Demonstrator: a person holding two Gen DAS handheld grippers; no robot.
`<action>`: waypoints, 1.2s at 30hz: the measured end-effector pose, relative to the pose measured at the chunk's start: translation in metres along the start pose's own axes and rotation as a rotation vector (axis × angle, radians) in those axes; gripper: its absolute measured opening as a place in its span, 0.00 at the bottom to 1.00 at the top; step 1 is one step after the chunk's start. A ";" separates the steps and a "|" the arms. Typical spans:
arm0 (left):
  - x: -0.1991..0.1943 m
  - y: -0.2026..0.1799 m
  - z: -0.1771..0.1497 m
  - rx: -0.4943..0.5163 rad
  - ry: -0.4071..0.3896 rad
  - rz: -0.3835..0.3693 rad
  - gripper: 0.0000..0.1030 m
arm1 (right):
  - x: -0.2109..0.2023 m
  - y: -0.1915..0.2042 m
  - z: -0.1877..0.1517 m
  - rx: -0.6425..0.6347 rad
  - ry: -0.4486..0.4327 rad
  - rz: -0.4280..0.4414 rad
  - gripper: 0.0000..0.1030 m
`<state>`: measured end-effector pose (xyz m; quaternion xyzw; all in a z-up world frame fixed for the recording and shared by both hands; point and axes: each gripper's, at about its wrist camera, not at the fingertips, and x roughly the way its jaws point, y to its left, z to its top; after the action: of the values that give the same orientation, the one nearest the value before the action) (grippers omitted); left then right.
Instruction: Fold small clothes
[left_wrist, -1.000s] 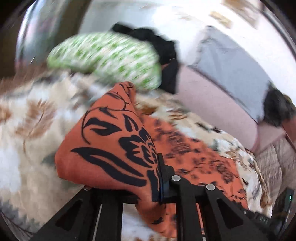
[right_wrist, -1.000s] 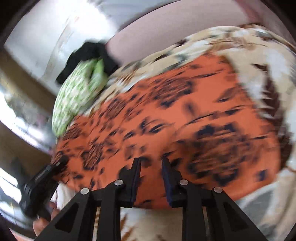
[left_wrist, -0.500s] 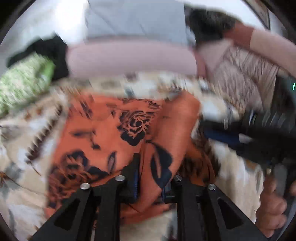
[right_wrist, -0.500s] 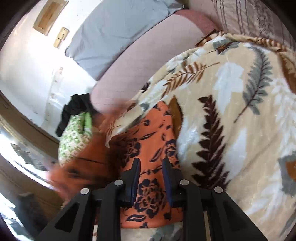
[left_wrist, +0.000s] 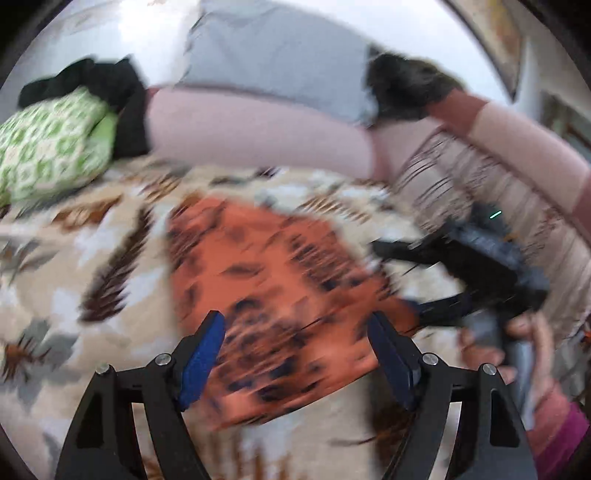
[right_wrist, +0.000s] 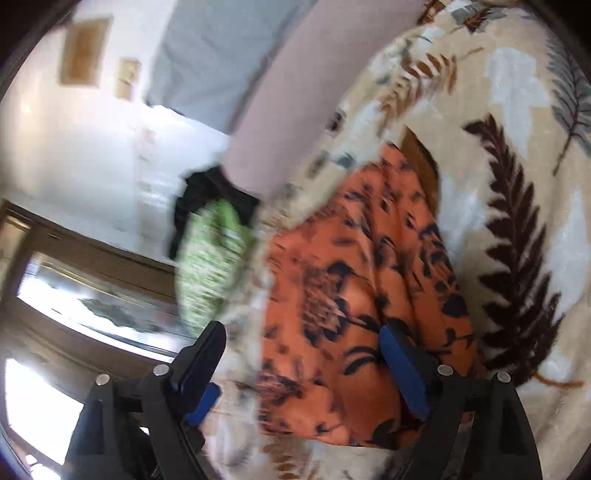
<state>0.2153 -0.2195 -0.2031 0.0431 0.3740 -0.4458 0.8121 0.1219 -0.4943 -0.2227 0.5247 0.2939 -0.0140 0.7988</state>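
An orange garment with a black flower print (left_wrist: 280, 295) lies folded on a cream leaf-patterned blanket (left_wrist: 74, 258). My left gripper (left_wrist: 295, 358) is open and empty just above its near edge. The right gripper shows at the right of the left wrist view (left_wrist: 461, 280), beside the garment's right edge. In the right wrist view the garment (right_wrist: 354, 295) lies ahead and my right gripper (right_wrist: 306, 365) is open over its near end, holding nothing. Both views are motion-blurred.
A green-and-white patterned bundle (left_wrist: 48, 147) and black clothing (left_wrist: 92, 85) lie at the blanket's far left. A pink sofa back (left_wrist: 258, 129) with a grey cloth (left_wrist: 277, 55) runs behind. A striped cushion (left_wrist: 480, 192) sits at the right.
My left gripper let go of the garment's corner after carrying it across, and opened. My right gripper also opened. The garment now lies folded on the blanket.
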 end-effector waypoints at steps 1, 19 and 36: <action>0.002 0.004 -0.004 -0.006 0.020 0.024 0.77 | 0.004 0.000 -0.002 0.000 -0.002 -0.053 0.85; 0.015 0.014 -0.011 -0.119 0.084 -0.014 0.77 | 0.003 0.060 -0.013 -0.327 -0.180 -0.260 0.12; 0.063 0.013 -0.020 -0.147 0.252 0.047 0.79 | -0.018 0.047 0.010 -0.250 -0.236 -0.362 0.14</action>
<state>0.2336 -0.2473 -0.2619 0.0478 0.5037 -0.3891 0.7698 0.1271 -0.4875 -0.1724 0.3556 0.2872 -0.1814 0.8707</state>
